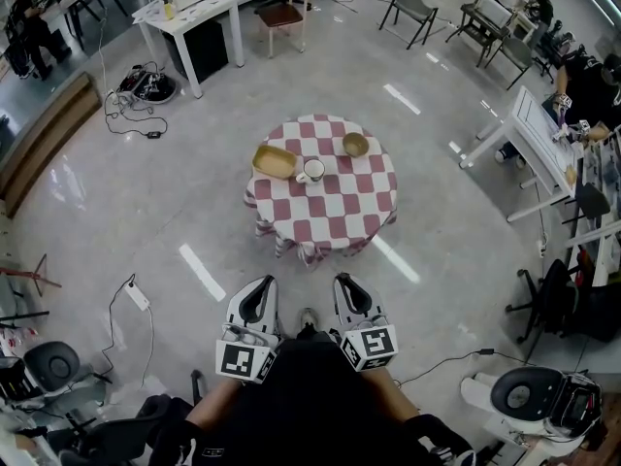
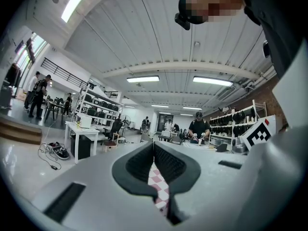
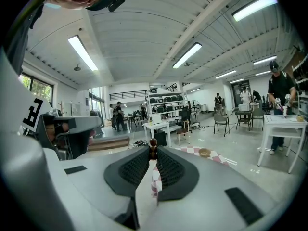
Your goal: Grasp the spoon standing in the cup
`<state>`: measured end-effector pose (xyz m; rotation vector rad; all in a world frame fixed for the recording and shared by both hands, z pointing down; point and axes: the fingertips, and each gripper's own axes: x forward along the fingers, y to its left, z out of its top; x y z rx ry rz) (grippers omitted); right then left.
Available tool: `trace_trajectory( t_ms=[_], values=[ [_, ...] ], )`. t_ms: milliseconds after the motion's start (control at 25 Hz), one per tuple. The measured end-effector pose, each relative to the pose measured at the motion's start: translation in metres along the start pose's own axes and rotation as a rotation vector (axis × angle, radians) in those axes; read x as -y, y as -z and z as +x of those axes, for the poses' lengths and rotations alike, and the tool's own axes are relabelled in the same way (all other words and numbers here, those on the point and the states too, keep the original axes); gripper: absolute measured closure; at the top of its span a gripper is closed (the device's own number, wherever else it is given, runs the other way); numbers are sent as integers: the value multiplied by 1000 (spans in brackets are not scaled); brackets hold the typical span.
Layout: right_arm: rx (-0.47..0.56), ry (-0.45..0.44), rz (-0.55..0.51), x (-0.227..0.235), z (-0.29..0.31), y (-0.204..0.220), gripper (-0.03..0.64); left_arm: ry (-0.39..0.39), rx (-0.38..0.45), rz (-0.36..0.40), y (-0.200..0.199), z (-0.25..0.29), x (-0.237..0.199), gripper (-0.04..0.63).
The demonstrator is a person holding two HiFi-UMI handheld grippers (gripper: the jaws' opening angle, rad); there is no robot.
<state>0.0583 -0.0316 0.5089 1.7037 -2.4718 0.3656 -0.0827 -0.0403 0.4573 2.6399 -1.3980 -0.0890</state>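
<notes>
A white cup [image 1: 312, 170] with a spoon standing in it sits on the round red-and-white checked table [image 1: 335, 212], between a basket and a bowl. Both grippers hang low near my body, well short of the table. My left gripper [image 1: 265, 282] [image 2: 154, 144] has its jaws together at the tips, with nothing between them. My right gripper [image 1: 343, 281] [image 3: 153, 159] also stands with its jaw tips together and empty. In the right gripper view a small brown thing [image 3: 153, 148] shows just above the jaw tips, in line with the table; I cannot tell whether it is the spoon.
A wicker basket [image 1: 275, 160] and a small bowl [image 1: 355, 144] [image 3: 204, 152] share the table with the cup. Bare floor lies between me and the table. Desks, chairs, cables and people stand around the room's edges.
</notes>
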Motion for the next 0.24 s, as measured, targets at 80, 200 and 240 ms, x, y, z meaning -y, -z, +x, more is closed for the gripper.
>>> trace_trajectory(
  t_ms=[80,200,240],
  values=[
    [1,1,-2,1,0,0,552,1,0,0,0,1,1,584],
    [2,0,-5,3,1,-1,552,-1,-1,-1,0,3,0,584],
    [2,0,-6,3,2,-1,552,-2,-1,-1,0,3,-1,584]
  ],
)
